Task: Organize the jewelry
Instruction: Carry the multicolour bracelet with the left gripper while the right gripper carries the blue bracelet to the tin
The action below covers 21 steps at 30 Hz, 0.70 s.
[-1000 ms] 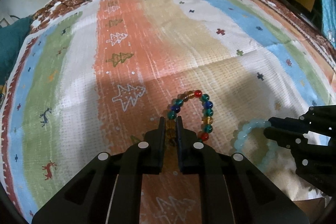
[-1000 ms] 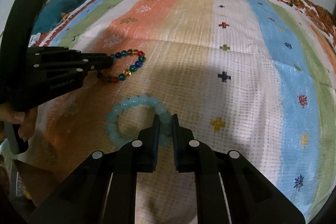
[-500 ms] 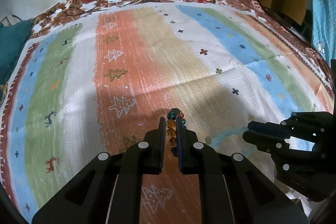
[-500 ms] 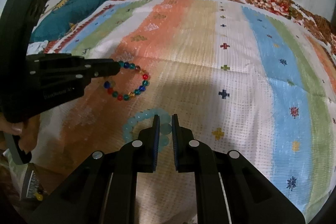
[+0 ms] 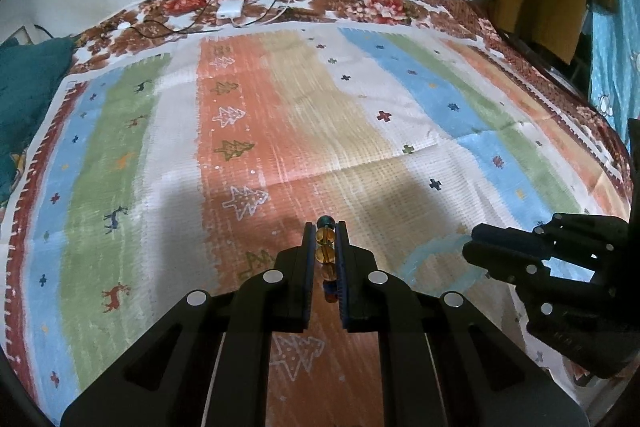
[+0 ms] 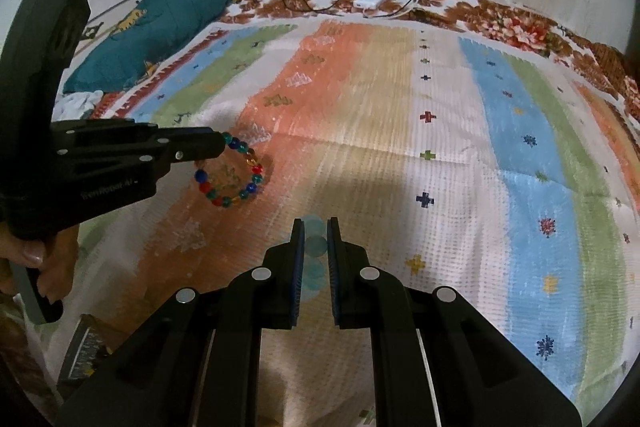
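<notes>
Two bracelets, each lifted clear of the striped bedspread [image 6: 460, 187] for separate carrying: multicoloured bead bracelet [image 6: 234, 173] pinched in left claw [image 5: 324, 227], pale aqua bracelet [image 6: 314, 255] pinched in right claw [image 6: 312, 223]

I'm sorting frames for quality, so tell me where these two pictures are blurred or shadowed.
Left wrist view: the striped blanket is streaked by motion blur, its near half in shadow; the amber beads of the multicolored bracelet stay sharp. Right wrist view: similar streaking, and the pale blue bracelet looks smeared between the jaws.
</notes>
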Each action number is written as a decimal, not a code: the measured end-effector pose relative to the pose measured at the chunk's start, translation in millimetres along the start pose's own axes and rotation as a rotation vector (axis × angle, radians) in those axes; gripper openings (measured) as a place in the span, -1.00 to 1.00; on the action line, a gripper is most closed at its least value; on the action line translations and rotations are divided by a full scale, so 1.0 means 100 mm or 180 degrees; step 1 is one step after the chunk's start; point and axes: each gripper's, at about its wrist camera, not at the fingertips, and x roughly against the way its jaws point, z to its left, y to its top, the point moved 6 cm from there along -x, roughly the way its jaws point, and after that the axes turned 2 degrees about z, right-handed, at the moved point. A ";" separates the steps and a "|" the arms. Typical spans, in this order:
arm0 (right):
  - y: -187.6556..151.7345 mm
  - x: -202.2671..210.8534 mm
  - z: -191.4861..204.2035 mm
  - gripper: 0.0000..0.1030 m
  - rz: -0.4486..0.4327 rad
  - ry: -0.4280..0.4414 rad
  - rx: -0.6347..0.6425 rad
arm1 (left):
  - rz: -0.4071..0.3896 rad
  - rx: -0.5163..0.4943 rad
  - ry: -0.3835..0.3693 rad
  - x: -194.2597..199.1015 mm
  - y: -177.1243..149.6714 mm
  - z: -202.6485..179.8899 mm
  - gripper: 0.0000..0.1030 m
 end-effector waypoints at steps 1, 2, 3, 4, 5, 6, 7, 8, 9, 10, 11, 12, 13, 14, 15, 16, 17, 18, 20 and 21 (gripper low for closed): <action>0.00 0.02 0.00 -0.76 -0.0016 0.0004 -0.0009 | -0.0002 0.0005 -0.0005 0.01 0.00 0.00 -0.83; 0.00 0.04 0.00 -0.76 -0.0025 0.0008 -0.0012 | -0.0006 0.0007 -0.0003 0.03 -0.01 0.00 -0.83; 0.00 0.06 0.00 -0.76 -0.0035 0.0009 -0.0014 | -0.0011 0.0012 -0.0001 0.04 -0.01 0.00 -0.83; 0.00 0.08 0.00 -0.76 -0.0050 0.0008 -0.0019 | -0.0014 0.0022 -0.0009 0.06 -0.01 0.00 -0.83; 0.00 0.10 0.00 -0.76 -0.0060 0.0017 -0.0025 | -0.0014 0.0027 -0.0019 0.08 -0.02 0.00 -0.83; -0.01 0.12 0.01 -0.76 -0.0066 0.0018 -0.0027 | -0.0023 0.0026 -0.0017 0.09 -0.02 -0.01 -0.83; -0.01 0.14 0.01 -0.76 -0.0081 0.0014 -0.0028 | -0.0033 0.0029 -0.0023 0.11 -0.02 -0.02 -0.83; -0.02 0.16 0.02 -0.76 -0.0089 0.0016 -0.0026 | -0.0041 0.0033 -0.0033 0.13 -0.02 -0.02 -0.83; -0.02 0.18 0.02 -0.76 -0.0098 0.0021 -0.0024 | -0.0054 0.0034 -0.0038 0.16 -0.03 -0.03 -0.83; -0.02 0.21 0.03 -0.76 -0.0113 0.0024 -0.0023 | -0.0063 0.0031 -0.0038 0.18 -0.03 -0.04 -0.83; -0.03 0.23 0.04 -0.76 -0.0124 0.0028 -0.0022 | -0.0070 0.0025 -0.0039 0.20 -0.04 -0.05 -0.83; -0.03 0.26 0.05 -0.76 -0.0143 0.0031 -0.0020 | -0.0087 0.0020 -0.0037 0.24 -0.04 -0.07 -0.83; -0.03 0.29 0.06 -0.76 -0.0164 0.0035 -0.0018 | -0.0103 0.0024 -0.0035 0.27 -0.05 -0.08 -0.83; -0.02 0.33 0.07 -0.76 -0.0193 0.0039 -0.0014 | -0.0119 0.0030 -0.0044 0.31 -0.06 -0.09 -0.83; -0.02 0.36 0.07 -0.76 -0.0215 0.0041 -0.0012 | -0.0130 0.0033 -0.0050 0.34 -0.06 -0.10 -0.83; -0.02 0.39 0.08 -0.76 -0.0234 0.0044 -0.0010 | -0.0146 0.0037 -0.0054 0.37 -0.07 -0.11 -0.83; -0.02 0.43 0.09 -0.76 -0.0261 0.0048 -0.0010 | -0.0157 0.0040 -0.0063 0.40 -0.08 -0.12 -0.83; -0.02 0.46 0.10 -0.76 -0.0282 0.0053 -0.0012 | -0.0163 0.0035 -0.0081 0.44 -0.09 -0.14 -0.83; -0.02 0.52 0.11 -0.76 -0.0315 0.0061 -0.0010 | -0.0179 0.0028 -0.0088 0.49 -0.11 -0.16 -0.83; -0.03 0.55 0.12 -0.76 -0.0328 0.0067 -0.0009 | -0.0199 0.0030 -0.0088 0.53 -0.13 -0.17 -0.83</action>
